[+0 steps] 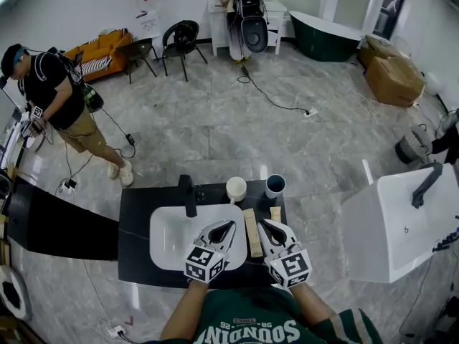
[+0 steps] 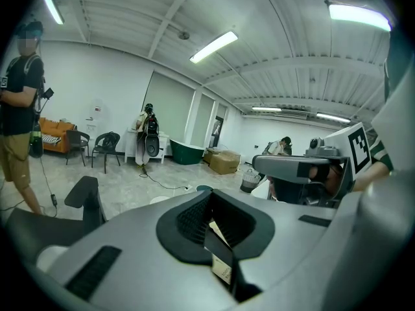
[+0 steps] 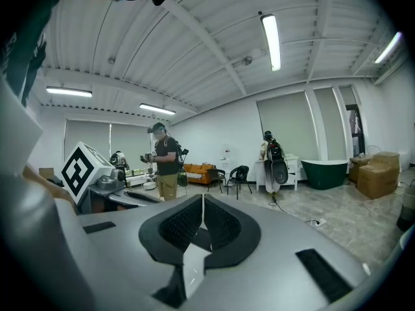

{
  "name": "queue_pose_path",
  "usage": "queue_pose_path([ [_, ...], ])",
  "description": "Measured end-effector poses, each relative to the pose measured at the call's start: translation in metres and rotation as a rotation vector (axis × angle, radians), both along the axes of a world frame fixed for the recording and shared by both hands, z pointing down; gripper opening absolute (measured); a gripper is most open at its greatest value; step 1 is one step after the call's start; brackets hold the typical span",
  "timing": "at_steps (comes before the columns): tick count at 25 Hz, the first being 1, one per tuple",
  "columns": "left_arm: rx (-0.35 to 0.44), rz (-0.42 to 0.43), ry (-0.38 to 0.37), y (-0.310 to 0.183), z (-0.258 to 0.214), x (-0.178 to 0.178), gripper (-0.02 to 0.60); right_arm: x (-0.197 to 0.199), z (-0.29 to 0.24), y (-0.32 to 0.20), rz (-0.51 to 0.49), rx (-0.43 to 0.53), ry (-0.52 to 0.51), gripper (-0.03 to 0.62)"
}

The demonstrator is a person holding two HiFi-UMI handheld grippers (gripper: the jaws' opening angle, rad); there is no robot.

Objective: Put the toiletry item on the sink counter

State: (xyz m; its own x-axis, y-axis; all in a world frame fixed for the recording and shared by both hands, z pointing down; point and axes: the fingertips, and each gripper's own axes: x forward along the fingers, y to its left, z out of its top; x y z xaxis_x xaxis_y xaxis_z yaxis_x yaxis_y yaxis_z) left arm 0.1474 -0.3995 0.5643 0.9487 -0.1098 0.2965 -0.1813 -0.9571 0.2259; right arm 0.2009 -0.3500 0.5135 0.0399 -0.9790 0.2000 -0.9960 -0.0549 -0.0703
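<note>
A long tan box point(image 1: 252, 232) lies on the black sink counter point(image 1: 136, 221), just right of the white basin point(image 1: 172, 235). A smaller tan item point(image 1: 275, 213) stands behind it. My left gripper point(image 1: 231, 225) hovers over the basin's right edge, left of the box. Its jaws stand a narrow gap apart in the left gripper view point(image 2: 211, 203), with a strip of tan box point(image 2: 218, 233) showing through, nothing gripped. My right gripper point(image 1: 267, 225) sits just right of the box. In the right gripper view point(image 3: 202, 203) its pads meet, empty.
A black faucet point(image 1: 188, 196) stands behind the basin. A white cup point(image 1: 236, 189) and a dark blue cup point(image 1: 275, 185) sit at the counter's back edge. Another white sink point(image 1: 401, 224) is at the right. A person point(image 1: 50, 92) stands far left on the tiled floor.
</note>
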Motion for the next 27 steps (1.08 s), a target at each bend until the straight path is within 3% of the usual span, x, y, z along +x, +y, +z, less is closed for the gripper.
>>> queue_pose_path([
  [19, -0.01, 0.021, -0.005, 0.004, 0.004, 0.012, 0.011, 0.01, 0.011, 0.004, 0.025, -0.033, -0.018, 0.04],
  [27, -0.009, 0.021, -0.009, 0.002, 0.012, 0.014, 0.011, 0.003, 0.016, -0.001, -0.001, -0.042, 0.023, 0.04],
])
